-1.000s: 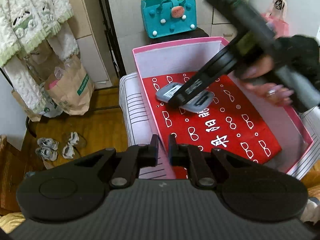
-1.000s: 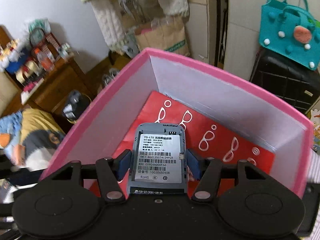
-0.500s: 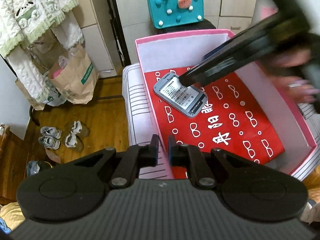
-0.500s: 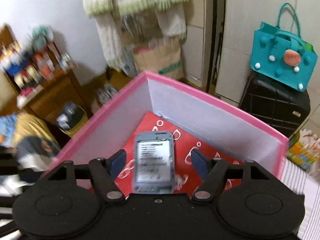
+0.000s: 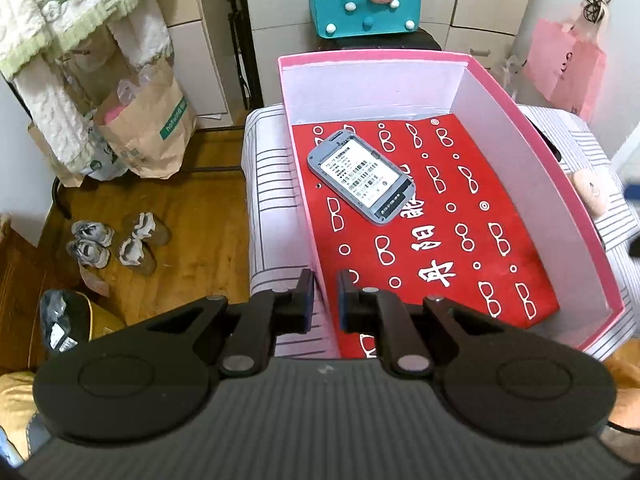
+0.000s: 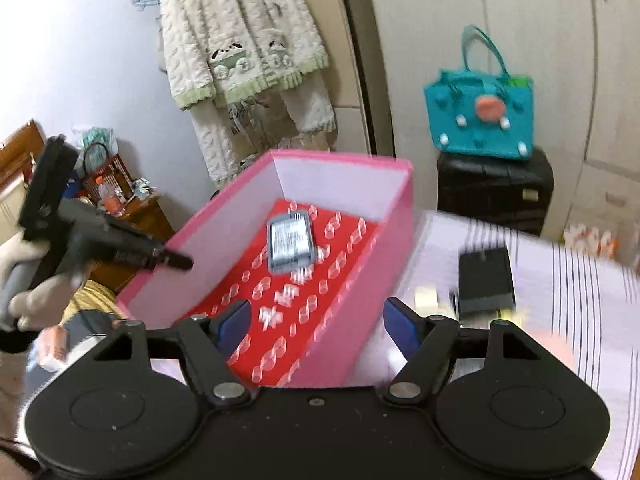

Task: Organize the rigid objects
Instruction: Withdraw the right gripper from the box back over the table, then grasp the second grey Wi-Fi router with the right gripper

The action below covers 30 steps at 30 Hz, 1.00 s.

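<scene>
Striped-cloth surface (image 5: 272, 184), pink box (image 5: 532, 152) on it, black block (image 6: 485, 280) beside the box

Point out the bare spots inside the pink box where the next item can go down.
In the pink box, the grey device lies near the far-left corner. Bare red liner runs from the device to the right wall and back to the near wall. The left gripper crowds the near-left rim. The right gripper hangs open and empty.

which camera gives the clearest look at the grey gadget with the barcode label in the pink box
The left wrist view: the grey gadget lies sharp and unobstructed, label up, on the red liner. The right wrist view shows it too, but motion-blurred, label unreadable.
</scene>
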{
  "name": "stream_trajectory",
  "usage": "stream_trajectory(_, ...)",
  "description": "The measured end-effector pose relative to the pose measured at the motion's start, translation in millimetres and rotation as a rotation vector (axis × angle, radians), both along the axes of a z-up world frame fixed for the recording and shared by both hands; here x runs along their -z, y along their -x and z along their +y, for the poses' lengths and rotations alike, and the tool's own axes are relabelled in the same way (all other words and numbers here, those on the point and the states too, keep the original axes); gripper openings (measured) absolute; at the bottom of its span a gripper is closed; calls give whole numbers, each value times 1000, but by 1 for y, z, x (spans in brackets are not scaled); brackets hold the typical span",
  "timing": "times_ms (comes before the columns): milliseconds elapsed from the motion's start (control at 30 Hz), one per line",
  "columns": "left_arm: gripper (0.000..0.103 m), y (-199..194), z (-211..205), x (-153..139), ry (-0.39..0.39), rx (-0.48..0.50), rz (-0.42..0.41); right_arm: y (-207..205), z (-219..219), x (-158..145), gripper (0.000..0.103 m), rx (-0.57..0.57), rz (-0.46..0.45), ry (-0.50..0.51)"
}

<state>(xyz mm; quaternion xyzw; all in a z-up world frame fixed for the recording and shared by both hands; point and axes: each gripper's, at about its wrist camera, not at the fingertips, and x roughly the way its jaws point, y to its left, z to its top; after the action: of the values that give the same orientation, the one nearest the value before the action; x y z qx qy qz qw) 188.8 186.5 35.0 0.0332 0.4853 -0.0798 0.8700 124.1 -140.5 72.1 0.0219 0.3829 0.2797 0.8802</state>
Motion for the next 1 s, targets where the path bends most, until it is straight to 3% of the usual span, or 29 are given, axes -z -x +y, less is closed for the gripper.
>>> stream_trajectory(200,10,6,-7,2,-31,3,-22,20,-31,23,78,63,34,31)
stream_trajectory(333,10,7,-7,0,-11,3,-18,18,-35,62,78,115,37,129)
stream_trajectory(500,10,9,-5,2,-26,5,-14,21,-48,93,78,180,40,72)
stream_trajectory(667,10,6,-5,4,-38,3,-5,14,-53,99,76,198,6,111)
stream_trajectory(867,10,2,-1,7,-21,3,22,2,-47,99,74,165,-48,237)
stream_trajectory(1000,10,5,-5,2,-37,12,-10,-7,-46,105,72,174,-40,224)
